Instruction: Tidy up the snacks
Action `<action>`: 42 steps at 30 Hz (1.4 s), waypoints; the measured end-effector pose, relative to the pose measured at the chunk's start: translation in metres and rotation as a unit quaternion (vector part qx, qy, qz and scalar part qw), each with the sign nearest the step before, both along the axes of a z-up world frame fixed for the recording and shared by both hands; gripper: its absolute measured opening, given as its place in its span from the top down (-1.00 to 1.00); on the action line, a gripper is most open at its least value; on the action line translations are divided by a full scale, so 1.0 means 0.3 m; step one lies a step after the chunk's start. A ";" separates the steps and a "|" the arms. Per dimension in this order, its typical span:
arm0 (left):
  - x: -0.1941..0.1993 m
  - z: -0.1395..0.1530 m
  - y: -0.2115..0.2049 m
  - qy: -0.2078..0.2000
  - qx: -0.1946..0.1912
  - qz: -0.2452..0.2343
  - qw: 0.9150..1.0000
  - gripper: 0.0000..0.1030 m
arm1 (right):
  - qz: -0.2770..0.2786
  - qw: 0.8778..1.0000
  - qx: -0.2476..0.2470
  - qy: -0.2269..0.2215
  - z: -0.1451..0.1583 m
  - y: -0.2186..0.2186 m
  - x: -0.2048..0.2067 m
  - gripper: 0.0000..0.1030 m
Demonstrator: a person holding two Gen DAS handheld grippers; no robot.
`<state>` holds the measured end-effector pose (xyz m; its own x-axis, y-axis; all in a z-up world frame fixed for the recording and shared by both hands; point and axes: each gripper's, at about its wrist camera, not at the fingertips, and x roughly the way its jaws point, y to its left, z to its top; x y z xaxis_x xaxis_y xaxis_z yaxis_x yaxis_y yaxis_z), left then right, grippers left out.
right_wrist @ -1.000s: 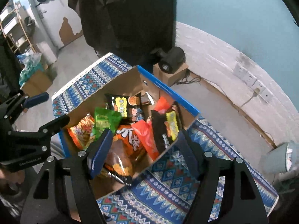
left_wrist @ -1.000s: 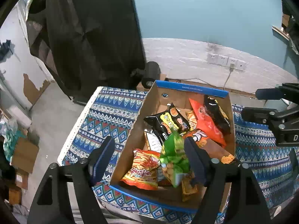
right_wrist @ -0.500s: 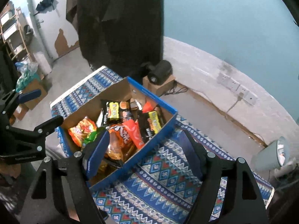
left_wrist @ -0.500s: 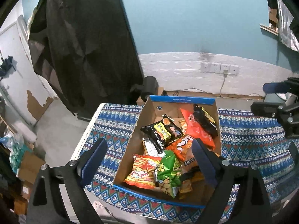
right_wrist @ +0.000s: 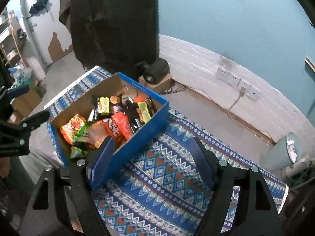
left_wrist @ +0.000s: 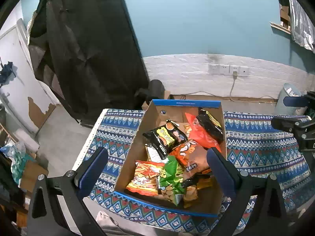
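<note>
Left gripper (left_wrist: pixel 157 161): black two-finger tool with blue pads, spread wide and holding nothing, hanging above the near end of the box.
Right gripper (right_wrist: pixel 152 149): same make, also spread and empty, over the patterned cloth just right of the box; its left finger (right_wrist: pixel 102 157) overlaps the box's near right corner in view.
Box (left_wrist: pixel 137 137): open cardboard box with blue rim, on the blue patterned tablecloth (left_wrist: pixel 259 149), left of the table's middle.
Long axis: runs near to far, towards the white brick wall.
Snacks: loose heap of crinkly packets, green bag (left_wrist: pixel 171 179) and orange-red bag (left_wrist: pixel 145 179) nearest, black-and-yellow packet (left_wrist: pixel 165 137) farther back, lying aslant.
Risk: packets overlap, so a pinch could catch two or slip on foil.
Risk: the box sits near the table's near edge; a nudge might shove it off.
</note>
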<state>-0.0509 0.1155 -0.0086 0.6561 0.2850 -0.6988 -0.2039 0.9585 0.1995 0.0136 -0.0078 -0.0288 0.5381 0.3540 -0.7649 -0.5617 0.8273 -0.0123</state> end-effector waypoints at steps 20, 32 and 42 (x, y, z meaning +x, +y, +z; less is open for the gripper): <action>0.017 -0.014 -0.025 0.011 0.000 -0.003 1.000 -0.96 | -0.004 1.000 0.001 -0.003 0.007 -0.032 -0.009 -0.51; 0.017 -0.016 -0.021 0.013 -0.001 0.000 1.000 -0.96 | -0.003 1.000 -0.001 -0.002 0.005 -0.027 -0.008 -0.51; 0.015 -0.018 -0.021 0.017 0.002 -0.001 1.000 -0.96 | -0.003 1.000 -0.001 -0.002 0.003 -0.024 -0.008 -0.51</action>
<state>-0.0465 0.1094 -0.0140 0.6319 0.2865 -0.7202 -0.1955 0.9580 0.2096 0.0111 -0.0150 -0.0280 0.5432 0.3495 -0.7634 -0.5572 0.8302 -0.0164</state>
